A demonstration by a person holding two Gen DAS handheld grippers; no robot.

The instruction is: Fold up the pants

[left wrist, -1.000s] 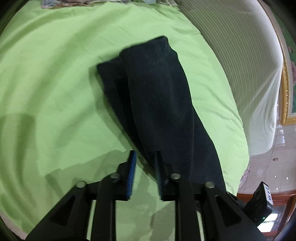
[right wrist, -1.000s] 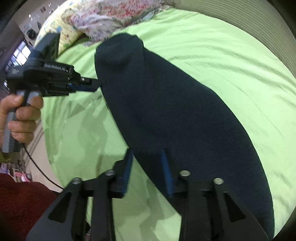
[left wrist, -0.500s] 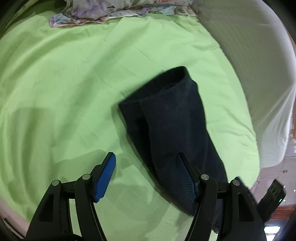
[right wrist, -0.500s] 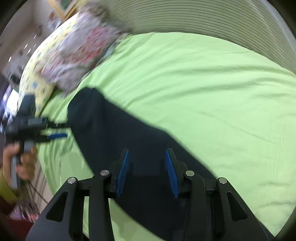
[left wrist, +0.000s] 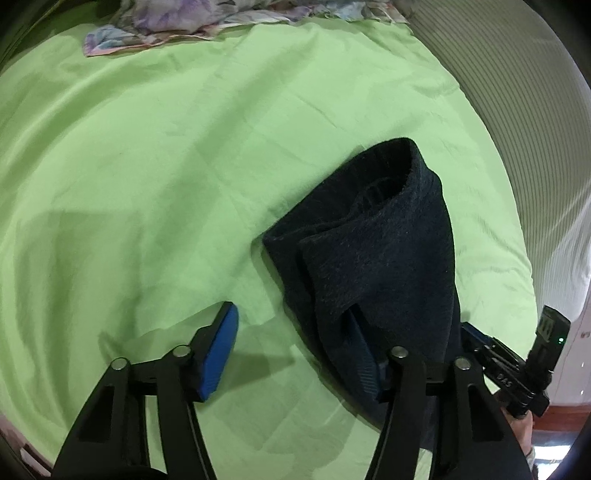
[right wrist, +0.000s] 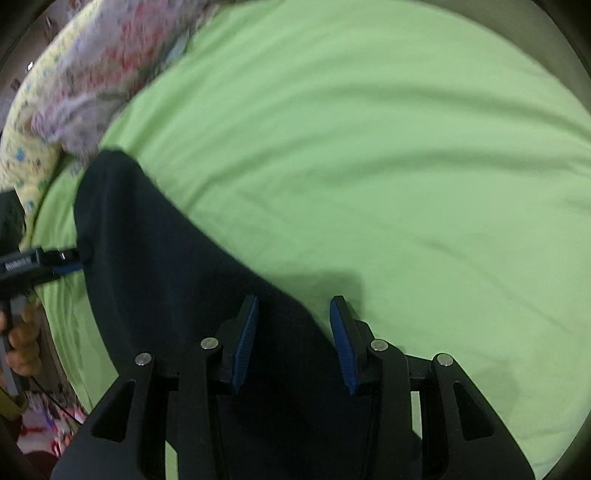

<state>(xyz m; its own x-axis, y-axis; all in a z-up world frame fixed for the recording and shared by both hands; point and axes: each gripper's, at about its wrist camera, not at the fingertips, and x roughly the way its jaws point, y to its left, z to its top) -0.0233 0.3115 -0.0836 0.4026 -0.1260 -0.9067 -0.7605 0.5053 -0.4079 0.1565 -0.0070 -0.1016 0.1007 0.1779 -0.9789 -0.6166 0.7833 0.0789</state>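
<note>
Dark navy pants (left wrist: 384, 251) lie folded lengthwise on a green bed sheet (left wrist: 166, 166). My left gripper (left wrist: 291, 343) is open wide; its right finger is tucked under a fold of the cloth, its left finger (left wrist: 218, 347) is over bare sheet. In the right wrist view the pants (right wrist: 159, 266) run from the left edge down under my right gripper (right wrist: 295, 339), which is open with the cloth lying between its jaws. The left gripper body (right wrist: 33, 266) shows at the pants' far end.
A floral blanket (left wrist: 207, 18) lies at the head of the bed, also in the right wrist view (right wrist: 96, 74). A white striped cover (left wrist: 535, 129) borders the bed on the right. The right gripper's body (left wrist: 517, 369) shows at the bed edge.
My left gripper opened wide and let go of the pants, then shifted left. My right gripper opened wider and moved over the cloth. The pants' end folded over and now lies closer.
</note>
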